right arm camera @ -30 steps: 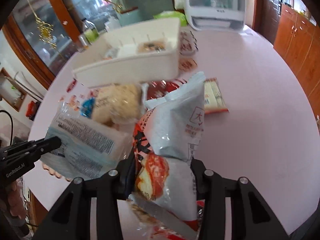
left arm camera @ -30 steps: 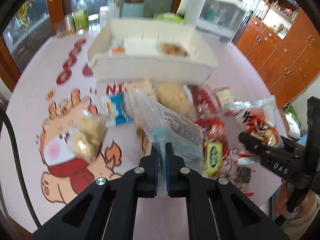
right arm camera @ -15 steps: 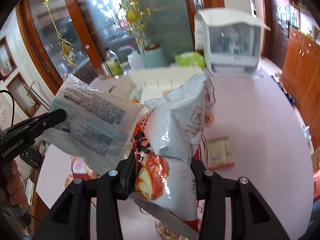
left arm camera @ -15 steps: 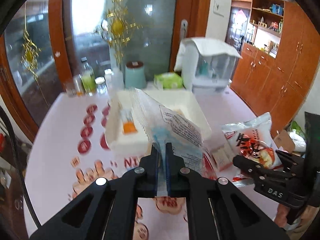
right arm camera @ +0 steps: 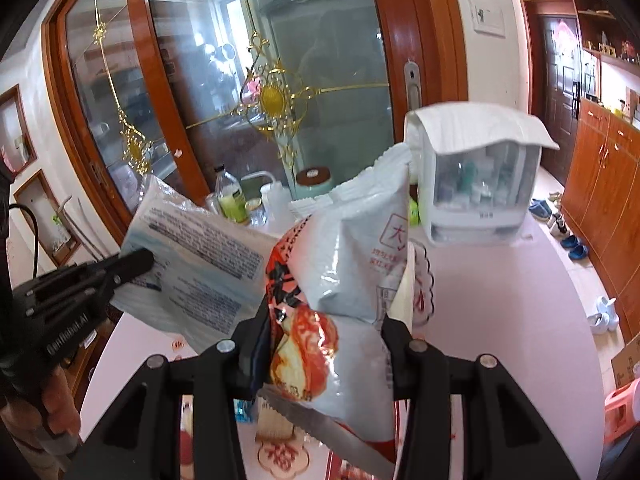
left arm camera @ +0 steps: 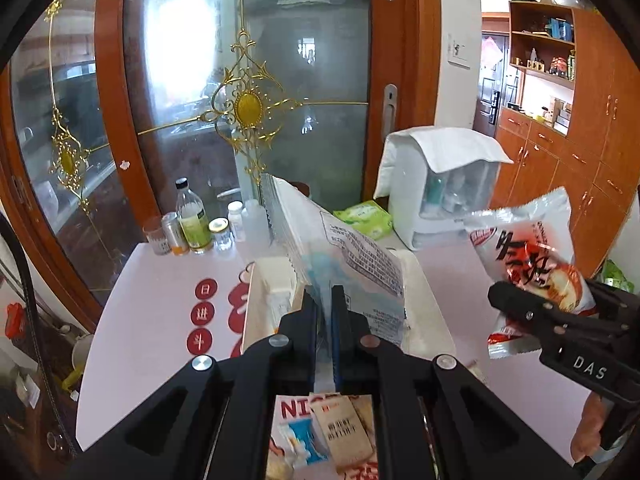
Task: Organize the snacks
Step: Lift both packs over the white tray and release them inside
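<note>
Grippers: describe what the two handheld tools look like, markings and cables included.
Both are matte black, two-fingered, with silver pivot bolts. The left gripper has blue pads, white "GenRobot.AI" lettering on its side, and a black cable nearby. The right gripper carries white "DAS" lettering.

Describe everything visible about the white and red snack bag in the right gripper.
The white and red snack bag is a puffy, glossy plastic packet with crimped, serrated ends, black characters and an orange food picture. It stands roughly upright, lifted off the table, clamped at its lower half by the right gripper. Its left edge overlaps the neighbouring pale blue packet; contact is unclear.
</note>
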